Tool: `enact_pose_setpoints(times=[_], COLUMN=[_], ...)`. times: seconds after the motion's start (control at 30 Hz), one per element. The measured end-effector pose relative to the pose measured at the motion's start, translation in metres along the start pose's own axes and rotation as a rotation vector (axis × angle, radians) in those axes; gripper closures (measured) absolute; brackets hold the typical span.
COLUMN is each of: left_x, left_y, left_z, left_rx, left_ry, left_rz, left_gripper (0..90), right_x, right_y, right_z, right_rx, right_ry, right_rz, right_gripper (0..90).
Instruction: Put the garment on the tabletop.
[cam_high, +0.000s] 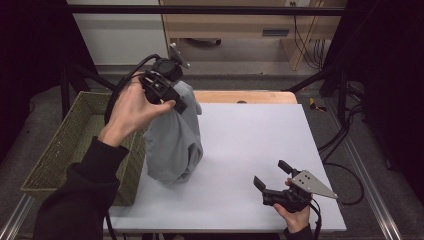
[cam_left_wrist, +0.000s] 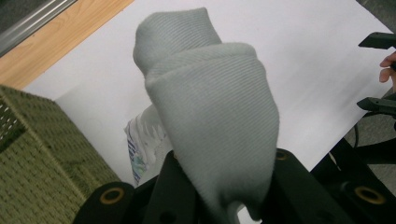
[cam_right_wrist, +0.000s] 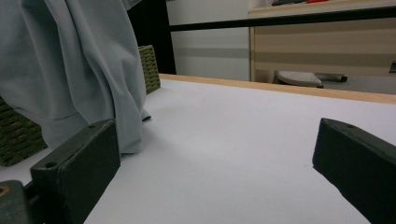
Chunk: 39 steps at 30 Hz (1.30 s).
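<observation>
A pale grey garment hangs from my left gripper, which is raised above the table's left side and shut on a bunch of the cloth. Its lower end touches the white table. In the left gripper view the grey garment is pinched between the two black jaws, and a white patterned part shows beneath it. My right gripper rests near the front right of the table, open, with nothing between its jaws. In the right gripper view the grey garment hangs at the left, beyond the left jaw.
A green woven basket stands against the table's left edge, just left of the hanging garment. A wooden strip runs along the far edge. Black frame bars cross behind the table. Cables trail off the right side.
</observation>
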<state>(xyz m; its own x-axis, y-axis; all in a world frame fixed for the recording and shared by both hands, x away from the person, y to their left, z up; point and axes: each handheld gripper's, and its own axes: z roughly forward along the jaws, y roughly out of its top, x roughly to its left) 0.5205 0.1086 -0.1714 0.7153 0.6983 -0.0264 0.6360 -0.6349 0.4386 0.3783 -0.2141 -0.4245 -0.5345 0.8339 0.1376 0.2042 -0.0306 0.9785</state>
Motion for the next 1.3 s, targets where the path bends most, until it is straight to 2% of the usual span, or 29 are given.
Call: enact_pose_setpoints(times=[0.17,0.23,0.33,0.43,0.5,0.53,0.6,0.7,0.87,0.97,1.1,1.17,1.23,1.27,1.3], left_x=[-0.015,-0.019,-0.023,-0.025,-0.027,-0.027,-0.028,-0.03,-0.031,-0.031,-0.03,-0.03,-0.031,-0.032,-0.032], left_y=[0.007,0.01,0.012,0.013,0.012,0.012,0.01,0.007,0.0,-0.005,-0.009,-0.011,-0.013,-0.014,-0.015], left_z=[0.013,0.021,0.034,0.048,0.055,0.059,0.067,0.08,0.102,0.113,0.124,0.131,0.138,0.142,0.146], left_rx=[0.021,0.026,0.042,0.056,0.043,0.046,0.047,0.052,0.048,0.051,0.051,0.044,0.049,0.046,0.049], left_ry=[-0.017,-0.02,-0.03,-0.038,-0.046,-0.05,-0.061,-0.078,-0.114,-0.135,-0.141,-0.139,-0.147,-0.149,-0.155], left_rz=[0.052,0.065,0.08,0.09,0.079,0.086,0.09,0.105,0.105,0.086,0.08,0.086,0.089,0.091,0.091], left_gripper=[80.3,80.3,80.3,80.3,80.3,80.3,80.2,80.2,80.1,80.0,79.9,79.7,79.6,79.6,79.6], right_x=[0.0,-0.001,-0.002,0.0,-0.001,0.0,0.0,-0.001,-0.001,-0.002,-0.001,-0.003,-0.003,-0.002,0.0], right_y=[-0.001,-0.002,-0.001,-0.001,-0.002,-0.001,-0.001,-0.002,-0.003,-0.003,-0.003,-0.003,-0.004,-0.004,-0.003], right_z=[0.001,0.001,0.0,-0.001,0.0,-0.001,-0.001,0.0,0.001,0.0,0.001,0.0,0.0,0.001,0.001], right_rx=[0.003,0.0,-0.009,0.002,-0.005,0.005,0.004,0.001,-0.004,0.013,0.005,0.007,0.006,0.006,0.011], right_ry=[0.003,0.006,0.002,0.005,0.006,0.011,0.012,0.004,0.004,0.002,0.009,0.005,0.008,0.008,0.002], right_rz=[0.006,-0.019,-0.031,-0.002,-0.008,0.016,0.016,-0.013,-0.01,-0.015,-0.01,-0.037,-0.039,-0.036,-0.003], right_gripper=[1.3,1.3,1.3,1.2,1.3,1.3,1.3,1.3,1.3,1.3,1.3,1.3,1.3,1.3,1.3])
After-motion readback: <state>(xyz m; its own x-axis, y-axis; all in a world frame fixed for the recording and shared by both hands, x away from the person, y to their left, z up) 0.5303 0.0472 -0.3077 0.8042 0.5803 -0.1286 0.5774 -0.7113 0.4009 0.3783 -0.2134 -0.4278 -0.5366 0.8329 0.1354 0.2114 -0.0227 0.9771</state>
